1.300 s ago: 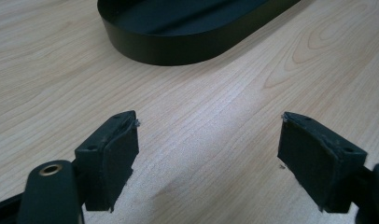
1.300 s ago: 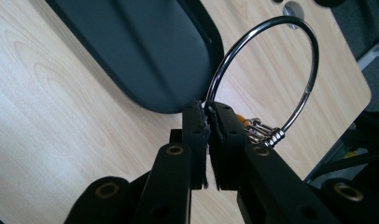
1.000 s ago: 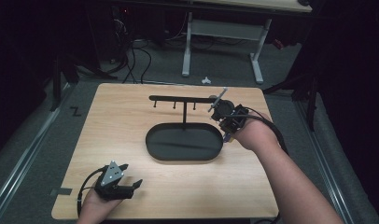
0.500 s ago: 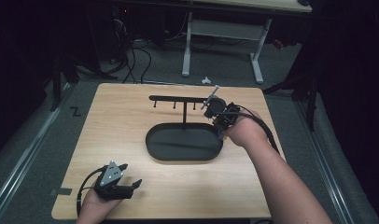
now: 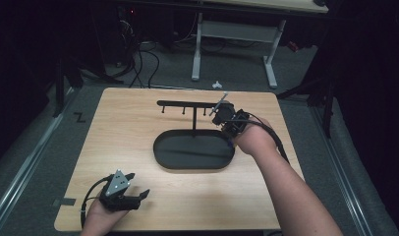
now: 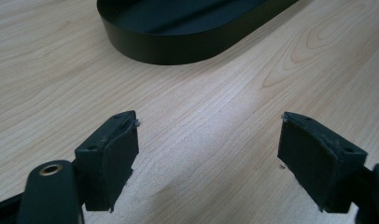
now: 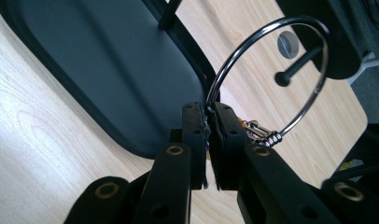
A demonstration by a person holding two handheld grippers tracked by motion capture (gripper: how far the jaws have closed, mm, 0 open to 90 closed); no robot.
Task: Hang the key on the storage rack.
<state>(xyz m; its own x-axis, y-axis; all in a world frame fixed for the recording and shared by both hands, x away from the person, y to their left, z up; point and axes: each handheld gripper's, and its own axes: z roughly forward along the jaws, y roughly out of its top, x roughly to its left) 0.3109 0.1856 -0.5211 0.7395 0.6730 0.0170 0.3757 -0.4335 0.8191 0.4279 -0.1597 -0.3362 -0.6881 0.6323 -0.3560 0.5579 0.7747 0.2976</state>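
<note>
The right hand-held gripper (image 7: 207, 116) is pinched shut on a metal ring (image 7: 276, 70), held up at the right end of the stand's crossbar (image 5: 187, 103); a peg (image 7: 297, 63) shows just beyond, seen through the ring's opening. The ring probably has to slip over that peg (my guess). The left hand-held gripper (image 5: 131, 194) rests wide and empty on the counter (image 5: 138, 132), well apart

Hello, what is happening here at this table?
A person holds a gripper in each hand. The right gripper is shut on a metal ring and holds it up by a peg at the end of the black stand, above the oval tray. The left gripper rests open on the table, holding nothing.
</note>
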